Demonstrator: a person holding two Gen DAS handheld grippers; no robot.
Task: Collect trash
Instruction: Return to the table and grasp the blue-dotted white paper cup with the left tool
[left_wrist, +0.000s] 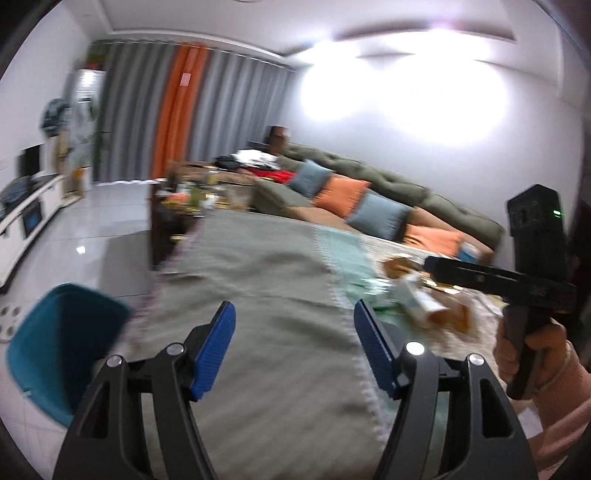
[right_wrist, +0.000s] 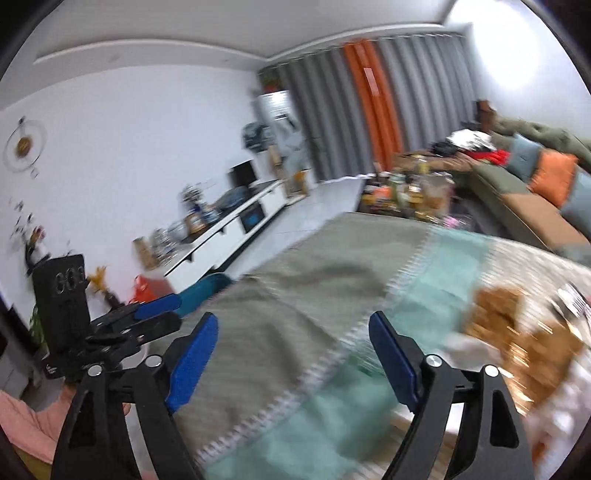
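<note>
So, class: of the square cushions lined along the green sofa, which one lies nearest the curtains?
The blue-grey cushion; the other cushions follow it, starting with the orange cushion.

You are in a home living room. Evidence: long green sofa (left_wrist: 388, 192) with orange and blue cushions (left_wrist: 341, 194) along the wall; floor-length grey and orange curtains (left_wrist: 184, 110); white media cabinet (right_wrist: 236, 229) carrying clutter; wall clock (right_wrist: 24, 147); cloth-covered worktop (left_wrist: 266, 258) strewn with wrappers; tiled floor (left_wrist: 110, 206).
</note>
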